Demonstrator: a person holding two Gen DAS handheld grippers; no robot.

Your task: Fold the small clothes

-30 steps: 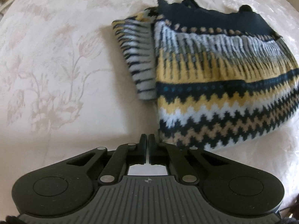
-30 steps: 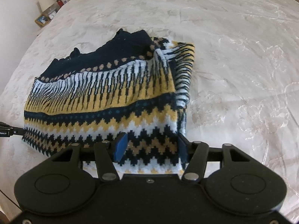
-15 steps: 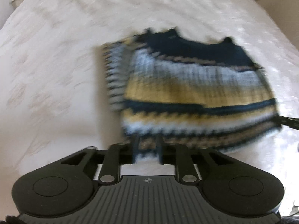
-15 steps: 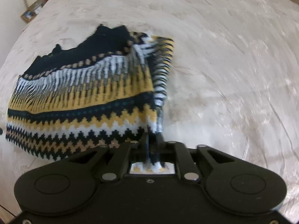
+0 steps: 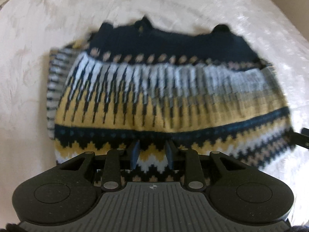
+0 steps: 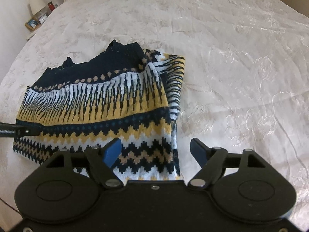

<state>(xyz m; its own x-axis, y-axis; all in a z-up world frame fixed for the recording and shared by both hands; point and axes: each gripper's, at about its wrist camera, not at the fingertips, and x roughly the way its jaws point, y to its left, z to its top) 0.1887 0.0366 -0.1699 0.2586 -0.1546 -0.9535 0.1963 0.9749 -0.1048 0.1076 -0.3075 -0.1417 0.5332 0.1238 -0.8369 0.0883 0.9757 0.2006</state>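
Note:
A small knitted sweater (image 5: 154,96) with navy, white and yellow zigzag bands lies folded on the cream bedspread; it also shows in the right wrist view (image 6: 108,106). My left gripper (image 5: 152,154) is open, its jaws a small way apart over the sweater's near hem, holding nothing. My right gripper (image 6: 156,150) is wide open over the sweater's near right corner, holding nothing. The sweater's folded side edge (image 6: 173,89) lies between its jaws. The left gripper's tip (image 6: 13,131) shows at the sweater's left edge.
The cream floral bedspread (image 6: 241,67) stretches wide to the right and behind the sweater. A bedside table with a lamp and picture frames (image 6: 36,17) stands at the far left beyond the bed's edge.
My right gripper shut near the sweater's near corner, then opened wide again. My left gripper went from shut to open and moved right over the sweater's near hem.

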